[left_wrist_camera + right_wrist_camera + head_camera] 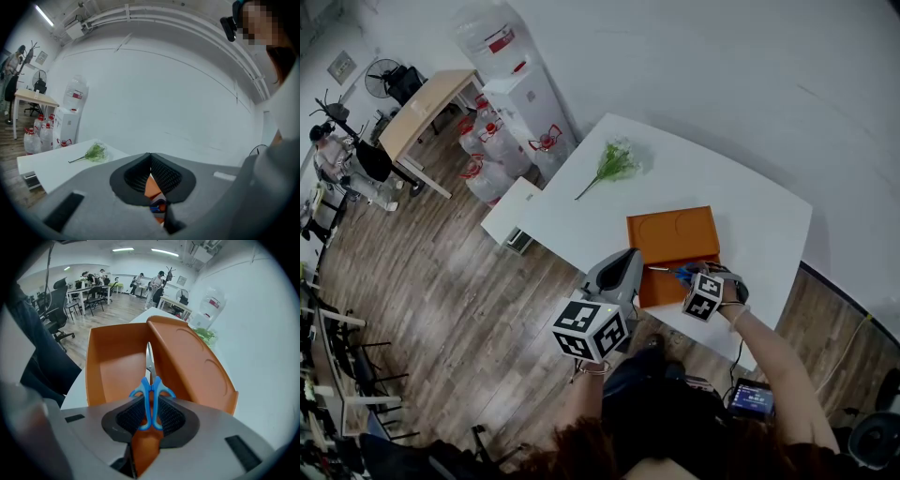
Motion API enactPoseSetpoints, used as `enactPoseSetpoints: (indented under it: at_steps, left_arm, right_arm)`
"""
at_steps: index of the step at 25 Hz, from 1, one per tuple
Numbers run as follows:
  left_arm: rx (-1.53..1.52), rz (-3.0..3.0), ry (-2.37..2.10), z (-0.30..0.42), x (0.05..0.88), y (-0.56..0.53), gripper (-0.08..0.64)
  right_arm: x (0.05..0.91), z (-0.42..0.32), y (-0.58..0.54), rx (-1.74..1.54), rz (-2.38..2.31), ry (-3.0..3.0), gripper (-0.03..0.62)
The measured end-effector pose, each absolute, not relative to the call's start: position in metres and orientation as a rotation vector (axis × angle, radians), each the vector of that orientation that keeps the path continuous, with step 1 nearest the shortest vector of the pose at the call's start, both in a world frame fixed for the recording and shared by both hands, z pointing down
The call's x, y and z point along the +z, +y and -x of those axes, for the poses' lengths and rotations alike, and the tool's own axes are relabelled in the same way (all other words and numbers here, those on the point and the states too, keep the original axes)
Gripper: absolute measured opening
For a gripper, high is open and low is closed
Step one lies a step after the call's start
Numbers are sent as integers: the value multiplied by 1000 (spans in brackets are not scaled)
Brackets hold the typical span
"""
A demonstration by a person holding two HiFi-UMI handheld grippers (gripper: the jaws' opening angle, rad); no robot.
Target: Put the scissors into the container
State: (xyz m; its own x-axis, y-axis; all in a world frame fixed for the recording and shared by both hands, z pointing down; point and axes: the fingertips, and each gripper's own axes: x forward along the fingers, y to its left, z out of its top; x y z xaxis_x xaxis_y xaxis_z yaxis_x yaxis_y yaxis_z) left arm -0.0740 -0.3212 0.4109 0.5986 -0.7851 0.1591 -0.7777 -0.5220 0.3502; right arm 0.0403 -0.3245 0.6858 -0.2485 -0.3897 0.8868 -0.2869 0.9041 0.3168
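Observation:
The blue-handled scissors [150, 394] are clamped by their handles in my right gripper [150, 405], blades closed and pointing down into the open orange container [110, 366]. Its lid [194, 364] stands open to the right. In the head view the right gripper [687, 275] holds the scissors [667, 270] over the container [658, 288] at the white table's [741, 197] near edge. My left gripper [628, 255] hovers just left of the container, pointing roughly level. Its tips [150, 157] meet with nothing between them.
A green plant sprig [614, 161] lies on the far part of the table. A water dispenser [525, 103] and spare bottles [483, 150] stand beyond the table's left end, beside a low white shelf [511, 211]. A small screen device [752, 398] lies on the floor.

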Motion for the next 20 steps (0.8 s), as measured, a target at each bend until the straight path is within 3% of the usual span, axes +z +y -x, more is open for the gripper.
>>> enactPoseSetpoints:
  at_steps: [20]
  left_arm:
    - [-22, -2434, -1229, 75, 419, -320, 15]
  right_arm:
    - [697, -41, -321, 2, -424, -1766, 81]
